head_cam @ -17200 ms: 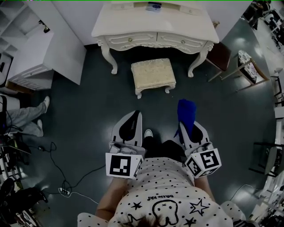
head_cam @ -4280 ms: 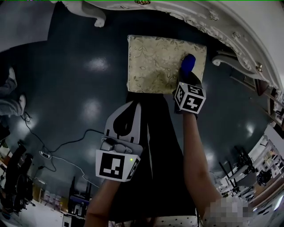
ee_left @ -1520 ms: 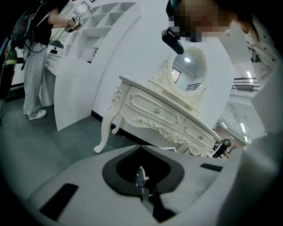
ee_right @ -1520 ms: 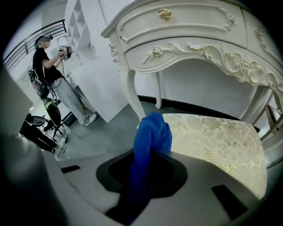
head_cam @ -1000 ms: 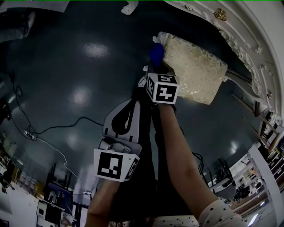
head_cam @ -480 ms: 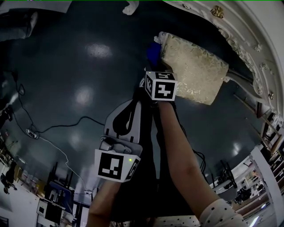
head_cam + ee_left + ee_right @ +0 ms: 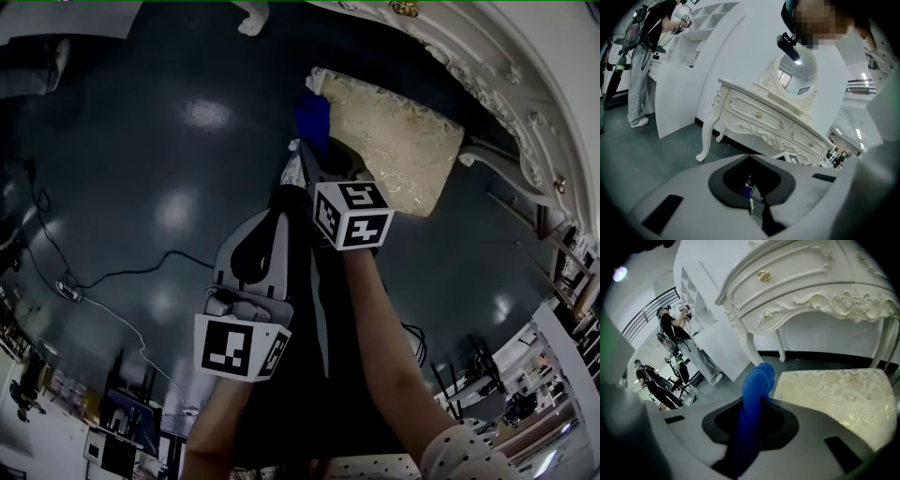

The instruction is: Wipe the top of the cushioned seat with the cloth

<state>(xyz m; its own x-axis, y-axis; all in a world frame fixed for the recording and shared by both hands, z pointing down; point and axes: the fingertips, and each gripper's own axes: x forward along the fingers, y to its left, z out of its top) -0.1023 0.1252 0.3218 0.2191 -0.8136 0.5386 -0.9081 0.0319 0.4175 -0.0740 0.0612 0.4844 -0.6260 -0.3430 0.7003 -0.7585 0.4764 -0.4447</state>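
The white carved dressing table (image 7: 487, 75) curves over the dark floor (image 7: 141, 187). The cushioned seat (image 7: 394, 141) stands in front of it, patterned top bare. The left gripper (image 7: 277, 219) hangs back by the person's body, fingers together and empty. The right gripper (image 7: 317, 161) reaches forward, fingers clamped on the blue cloth (image 7: 311, 117), which sticks up at the seat's left edge.
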